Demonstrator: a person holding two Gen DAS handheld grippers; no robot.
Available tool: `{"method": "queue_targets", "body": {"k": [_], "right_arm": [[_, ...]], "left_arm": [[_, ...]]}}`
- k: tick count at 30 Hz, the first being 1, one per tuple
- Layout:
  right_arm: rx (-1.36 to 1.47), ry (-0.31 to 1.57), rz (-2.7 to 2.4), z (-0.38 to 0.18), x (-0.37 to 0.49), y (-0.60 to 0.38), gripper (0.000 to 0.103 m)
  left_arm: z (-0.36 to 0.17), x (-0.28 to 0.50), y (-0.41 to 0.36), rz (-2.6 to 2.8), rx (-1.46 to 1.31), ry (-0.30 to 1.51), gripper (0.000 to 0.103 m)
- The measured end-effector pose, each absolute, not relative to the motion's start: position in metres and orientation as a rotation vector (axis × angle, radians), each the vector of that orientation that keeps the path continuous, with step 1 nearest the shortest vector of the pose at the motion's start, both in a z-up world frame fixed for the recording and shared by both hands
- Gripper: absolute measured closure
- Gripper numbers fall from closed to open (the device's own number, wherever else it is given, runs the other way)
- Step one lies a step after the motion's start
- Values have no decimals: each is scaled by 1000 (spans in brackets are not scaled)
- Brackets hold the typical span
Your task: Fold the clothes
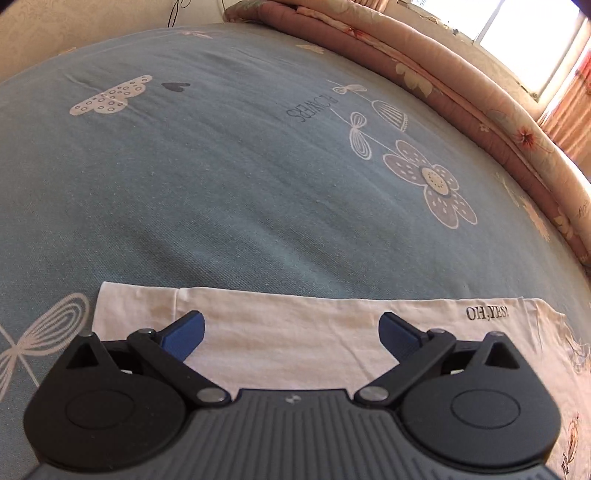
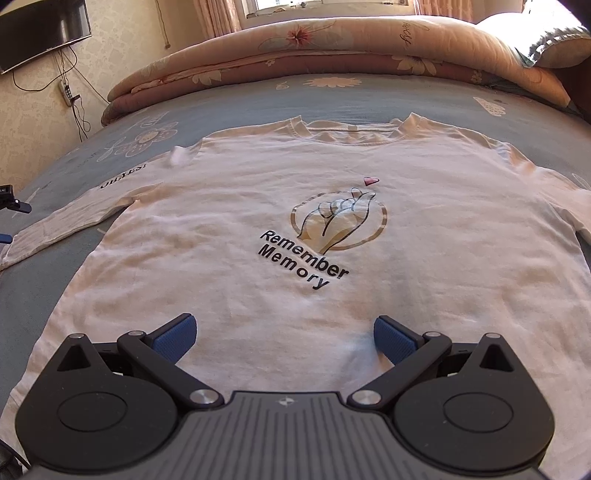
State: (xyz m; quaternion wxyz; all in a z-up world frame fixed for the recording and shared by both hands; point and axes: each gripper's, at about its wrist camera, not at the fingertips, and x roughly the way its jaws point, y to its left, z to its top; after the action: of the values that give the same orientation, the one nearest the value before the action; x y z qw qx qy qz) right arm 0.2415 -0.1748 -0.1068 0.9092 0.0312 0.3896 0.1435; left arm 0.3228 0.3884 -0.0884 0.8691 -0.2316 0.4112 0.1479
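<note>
A white long-sleeve T-shirt lies flat, front up, on the blue bed sheet, with a "Remember Memory" print at its chest. My right gripper is open and empty, low over the shirt's lower front. The shirt's left sleeve, printed "OH,YES!", lies stretched out flat in the left wrist view. My left gripper is open and empty, just above that sleeve near its cuff end. A bit of the left gripper shows at the left edge of the right wrist view.
A folded peach floral quilt lies along the far side of the bed, also in the left wrist view. A pillow sits at the far right. A wall TV with cables hangs at the left.
</note>
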Motion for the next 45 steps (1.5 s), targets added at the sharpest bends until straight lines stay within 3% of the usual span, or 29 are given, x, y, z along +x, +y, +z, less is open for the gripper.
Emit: {"method": "queue_targets", "body": {"k": [15, 27, 37, 42, 45], "right_arm": [[41, 797, 301, -108, 240, -174, 0], [53, 803, 317, -106, 237, -179, 0], [31, 793, 322, -107, 233, -178, 0], [34, 794, 330, -107, 232, -180, 0], [30, 793, 339, -107, 231, -181, 0]], "left_arm": [[-84, 347, 345, 202, -580, 837, 4], [-82, 374, 302, 249, -498, 847, 4], [-92, 431, 175, 191, -178, 901, 3], [-99, 450, 165, 341, -51, 868, 2], [-89, 458, 164, 315, -112, 883, 4]]}}
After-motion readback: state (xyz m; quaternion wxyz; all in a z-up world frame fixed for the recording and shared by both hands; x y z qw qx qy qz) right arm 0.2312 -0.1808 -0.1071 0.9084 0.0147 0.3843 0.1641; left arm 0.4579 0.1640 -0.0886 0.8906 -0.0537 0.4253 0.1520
